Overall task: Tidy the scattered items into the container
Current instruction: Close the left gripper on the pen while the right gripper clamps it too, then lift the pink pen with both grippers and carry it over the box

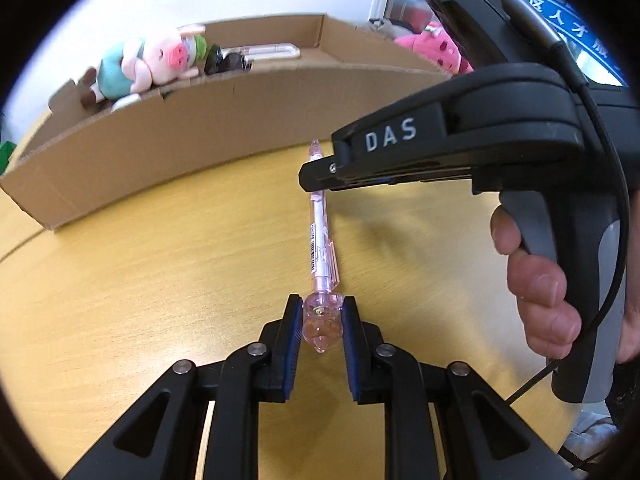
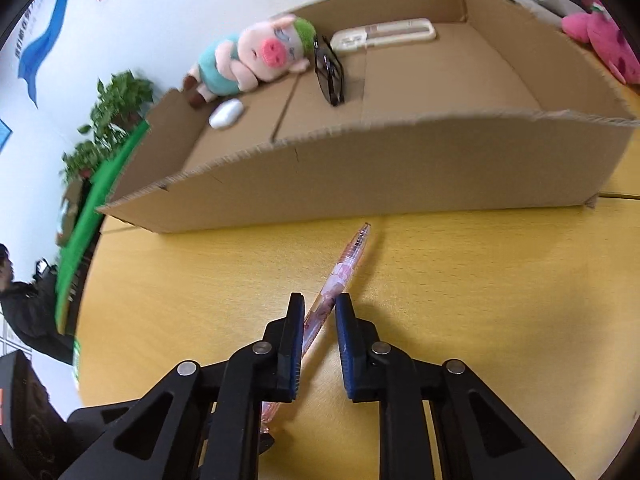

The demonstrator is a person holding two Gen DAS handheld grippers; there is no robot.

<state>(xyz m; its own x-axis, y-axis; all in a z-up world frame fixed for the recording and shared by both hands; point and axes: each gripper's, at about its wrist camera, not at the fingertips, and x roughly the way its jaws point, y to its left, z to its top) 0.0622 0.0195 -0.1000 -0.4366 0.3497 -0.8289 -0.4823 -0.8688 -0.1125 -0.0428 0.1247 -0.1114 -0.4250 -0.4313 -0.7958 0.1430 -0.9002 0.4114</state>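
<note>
A pink translucent pen (image 1: 320,240) lies on the yellow table, its tip pointing at the cardboard box (image 1: 192,144). My left gripper (image 1: 321,322) is shut on the pen's bulbous cap end. My right gripper (image 2: 319,312) straddles the pen's barrel (image 2: 344,268) with its jaws a little apart, and it shows from the side in the left wrist view (image 1: 320,176), over the pen's upper part. The box (image 2: 400,168) holds a pig plush (image 2: 256,56), sunglasses (image 2: 330,72), a white case (image 2: 226,114) and a clear case (image 2: 384,34).
A pink plush (image 2: 604,40) lies behind the box on the right. Green plants (image 2: 108,120) and a green board stand to the left. A person in black (image 2: 24,304) is at the far left.
</note>
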